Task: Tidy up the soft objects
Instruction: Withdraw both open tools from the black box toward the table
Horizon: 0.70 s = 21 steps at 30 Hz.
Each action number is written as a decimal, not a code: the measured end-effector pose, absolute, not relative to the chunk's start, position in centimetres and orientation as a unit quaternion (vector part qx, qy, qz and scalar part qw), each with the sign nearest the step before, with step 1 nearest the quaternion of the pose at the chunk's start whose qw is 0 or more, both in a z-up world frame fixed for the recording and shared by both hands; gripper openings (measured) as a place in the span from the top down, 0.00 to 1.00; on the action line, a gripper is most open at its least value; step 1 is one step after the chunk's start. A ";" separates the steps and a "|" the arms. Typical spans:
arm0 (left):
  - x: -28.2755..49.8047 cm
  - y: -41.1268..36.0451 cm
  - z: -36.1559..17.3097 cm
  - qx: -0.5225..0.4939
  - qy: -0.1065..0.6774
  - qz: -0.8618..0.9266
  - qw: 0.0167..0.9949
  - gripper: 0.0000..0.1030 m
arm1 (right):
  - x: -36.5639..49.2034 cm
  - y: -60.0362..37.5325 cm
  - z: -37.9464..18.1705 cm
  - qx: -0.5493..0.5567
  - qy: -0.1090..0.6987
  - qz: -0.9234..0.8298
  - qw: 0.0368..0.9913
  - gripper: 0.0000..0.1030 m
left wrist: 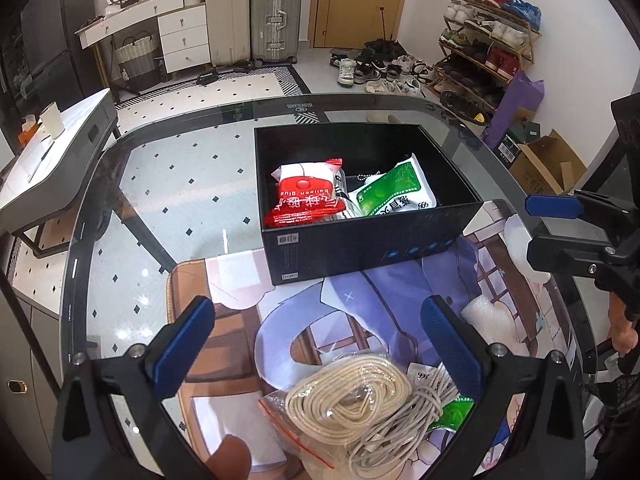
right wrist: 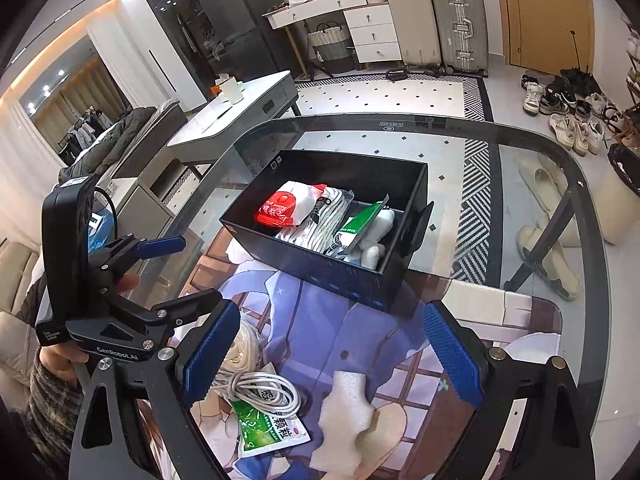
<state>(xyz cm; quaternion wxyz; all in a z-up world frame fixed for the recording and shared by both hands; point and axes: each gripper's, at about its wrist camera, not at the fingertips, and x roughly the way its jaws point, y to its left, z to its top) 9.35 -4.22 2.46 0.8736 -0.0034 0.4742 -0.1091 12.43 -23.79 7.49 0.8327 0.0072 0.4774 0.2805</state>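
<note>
Soft packets, a red-and-white pouch (left wrist: 306, 194) and a green-and-white sachet (left wrist: 394, 192), are lying inside the black rectangular box (left wrist: 360, 240) at twelve o'clock on the glass worktop (left wrist: 168, 184). Left gripper (left wrist: 320, 344) and right gripper (right wrist: 332, 354) are hovering with fingers spread, empty.

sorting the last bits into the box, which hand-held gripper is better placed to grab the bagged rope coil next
Left. The left hand-held gripper is open with the bagged rope coil right ahead between its fingers. The right hand-held gripper faces the white foam piece instead; the coil sits beside its left finger.
</note>
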 end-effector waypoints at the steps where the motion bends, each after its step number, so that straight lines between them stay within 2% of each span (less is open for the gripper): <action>1: 9.1 -4.2 2.4 -0.004 0.474 -0.110 0.873 0.00 | 12.3 -23.8 7.4 0.008 0.478 0.280 0.833 0.08; 21: 5.9 -4.6 2.9 0.021 0.460 -0.119 0.880 0.00 | 9.6 -24.2 5.3 0.020 0.490 0.278 0.826 0.08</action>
